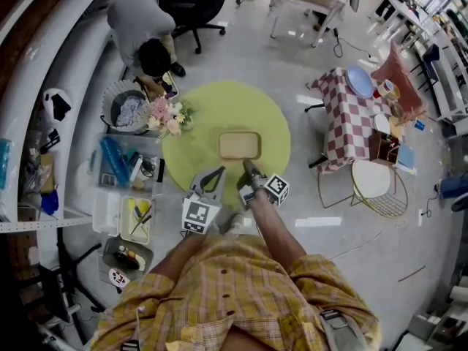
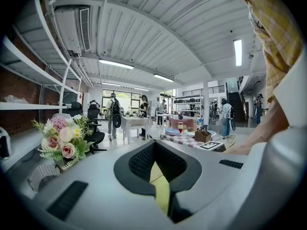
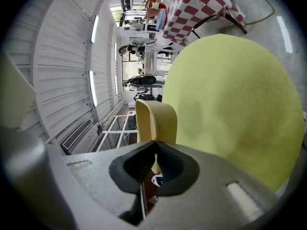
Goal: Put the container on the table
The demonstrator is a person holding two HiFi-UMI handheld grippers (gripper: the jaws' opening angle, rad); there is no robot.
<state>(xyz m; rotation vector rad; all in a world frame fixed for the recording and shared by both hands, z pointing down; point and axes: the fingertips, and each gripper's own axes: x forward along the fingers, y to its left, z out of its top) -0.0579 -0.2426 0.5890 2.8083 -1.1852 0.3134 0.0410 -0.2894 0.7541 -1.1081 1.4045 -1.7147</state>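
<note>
Container: my container [image 1: 239,145] is a shallow, tan, rectangular tray with rounded corners and a raised rim, empty inside.
Place: it sits over the middle of the round yellow-green table [image 1: 212,115]; I cannot tell whether its base rests fully on it.
Right fingers: my right gripper [image 3: 154,145] has its fingers pinched on the container's near rim, and the tan edge runs straight into the gap between them.
Left fingers: my left gripper [image 2: 153,147] has its fingers drawn together on nothing, just beside the right gripper and short of the container, not touching it.
</note>
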